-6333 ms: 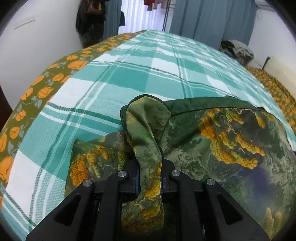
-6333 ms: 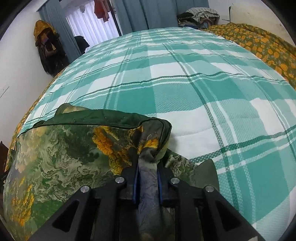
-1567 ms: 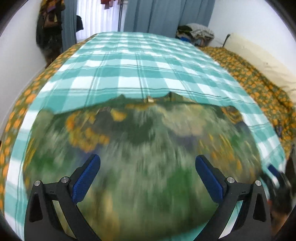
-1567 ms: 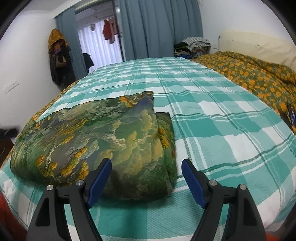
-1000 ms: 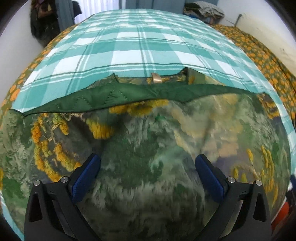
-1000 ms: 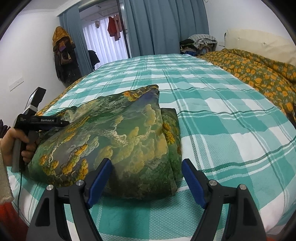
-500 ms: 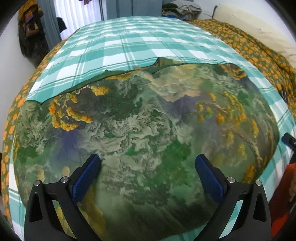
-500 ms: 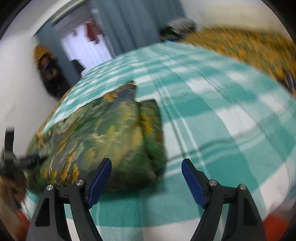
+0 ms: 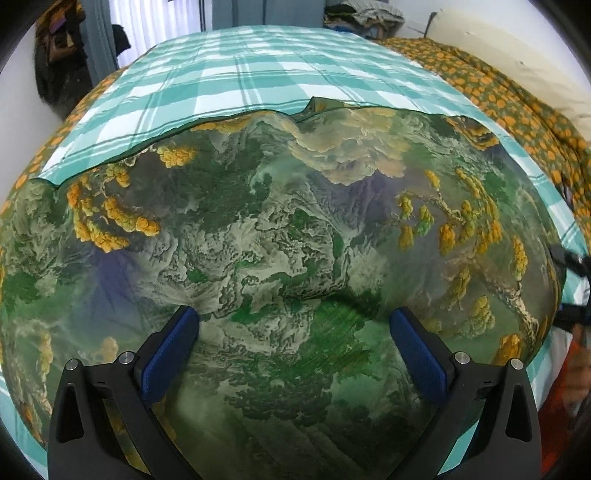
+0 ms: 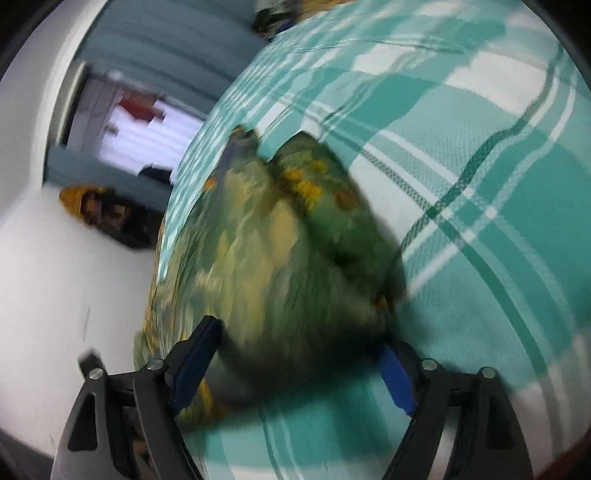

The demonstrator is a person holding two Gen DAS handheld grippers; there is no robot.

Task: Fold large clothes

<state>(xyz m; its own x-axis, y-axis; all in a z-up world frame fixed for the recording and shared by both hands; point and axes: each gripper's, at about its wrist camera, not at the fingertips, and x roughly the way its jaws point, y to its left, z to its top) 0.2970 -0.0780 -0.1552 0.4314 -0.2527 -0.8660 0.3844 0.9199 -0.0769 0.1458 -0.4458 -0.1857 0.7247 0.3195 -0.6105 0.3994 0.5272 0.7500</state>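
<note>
A large padded garment point(image 9: 295, 229), green with orange and yellow landscape print, lies folded in a thick pile on the teal plaid bedspread point(image 9: 258, 70). My left gripper point(image 9: 293, 343) is open, its blue pads low over the middle of the pile, holding nothing. In the right wrist view the image is tilted and blurred. My right gripper point(image 10: 299, 362) is open and straddles the near end of the garment point(image 10: 280, 254). Whether its pads touch the cloth I cannot tell. The right gripper's tips point(image 9: 572, 288) show at the right edge of the left wrist view.
An orange-flowered quilt point(image 9: 509, 99) runs along the bed's right side, with a pillow point(image 9: 517, 55) and heaped clothes point(image 9: 362, 14) beyond. Blue curtains point(image 10: 177, 48), a window and hanging dark clothes point(image 10: 107, 218) stand past the bed. Bare plaid bedspread point(image 10: 480, 184) lies right of the garment.
Both grippers let go of the garment, which now lies folded. The right gripper has swung in fast and rolled, closing on the pile's end. The left gripper has dropped lower over the pile.
</note>
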